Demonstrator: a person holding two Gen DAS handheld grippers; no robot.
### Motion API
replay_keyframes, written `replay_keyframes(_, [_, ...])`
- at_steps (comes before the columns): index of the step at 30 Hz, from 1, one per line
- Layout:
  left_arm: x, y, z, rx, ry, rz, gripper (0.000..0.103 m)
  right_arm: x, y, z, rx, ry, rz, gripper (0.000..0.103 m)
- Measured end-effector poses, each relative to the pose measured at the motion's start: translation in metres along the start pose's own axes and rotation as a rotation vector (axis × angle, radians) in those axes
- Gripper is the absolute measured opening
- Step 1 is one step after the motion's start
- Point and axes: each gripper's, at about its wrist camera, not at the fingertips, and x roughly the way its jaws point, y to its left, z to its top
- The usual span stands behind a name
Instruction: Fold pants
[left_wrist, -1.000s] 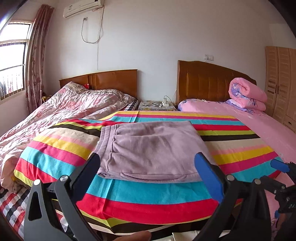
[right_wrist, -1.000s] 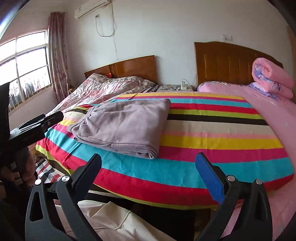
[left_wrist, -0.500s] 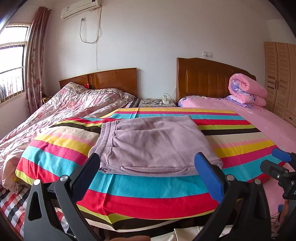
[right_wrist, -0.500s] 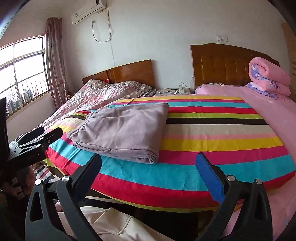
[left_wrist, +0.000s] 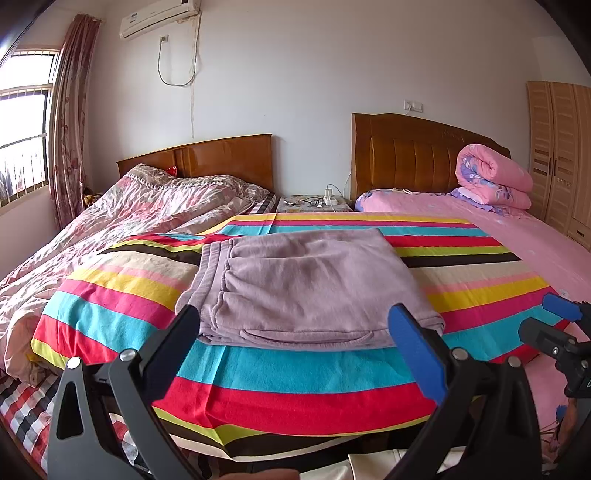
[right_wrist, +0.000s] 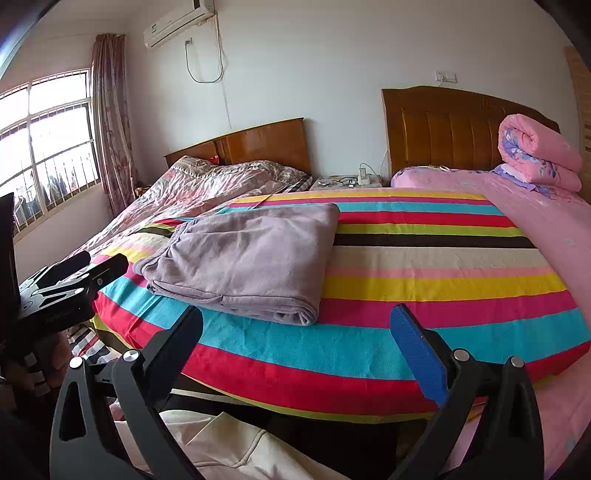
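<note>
The lilac pants (left_wrist: 306, 291) lie folded into a flat rectangle on the striped blanket (left_wrist: 295, 373), waistband at the left; they also show in the right wrist view (right_wrist: 243, 258). My left gripper (left_wrist: 295, 343) is open and empty, held back from the bed's near edge, in front of the pants. My right gripper (right_wrist: 295, 343) is open and empty, off to the right of the pants and clear of the bed. Each gripper shows at the edge of the other's view: the right one (left_wrist: 557, 332), the left one (right_wrist: 70, 280).
A crumpled floral quilt (left_wrist: 122, 221) covers the left bed. A pink bed with a rolled pink quilt (left_wrist: 491, 177) lies at the right. A nightstand (left_wrist: 314, 203) with cables stands between the headboards. A wardrobe (left_wrist: 561, 155) stands far right. A white garment (right_wrist: 236, 446) lies below the bed edge.
Both grippers have drawn back and risen slightly from the bed, so the pants look farther away. The pants have not moved. Both grippers stay open.
</note>
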Motion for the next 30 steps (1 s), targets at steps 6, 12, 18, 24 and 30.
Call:
replay_keyframes(6, [0.001,0.001,0.0,0.002,0.003,0.0,0.102,0.001,0.0009,-0.0013,-0.002,0.004,0.002,0.098])
replay_keyframes(12, [0.0013,0.0008,-0.0005,0.004,0.006,0.002,0.102,0.0021,0.0009,-0.0019,-0.003,0.008,0.005,0.098])
replay_keyframes(18, [0.0019,0.0015,-0.0009,0.007,0.003,0.004,0.102,0.0028,0.0013,-0.0014,-0.003,0.01,0.006,0.098])
replay_keyframes(24, [0.002,0.0016,-0.0009,0.009,0.003,0.004,0.102,0.0032,-0.0001,-0.0012,-0.005,0.012,0.008,0.098])
replay_keyframes(30, [0.002,0.0019,-0.0009,0.01,0.001,0.004,0.102,0.0031,0.0,-0.0013,-0.005,0.011,0.008,0.098])
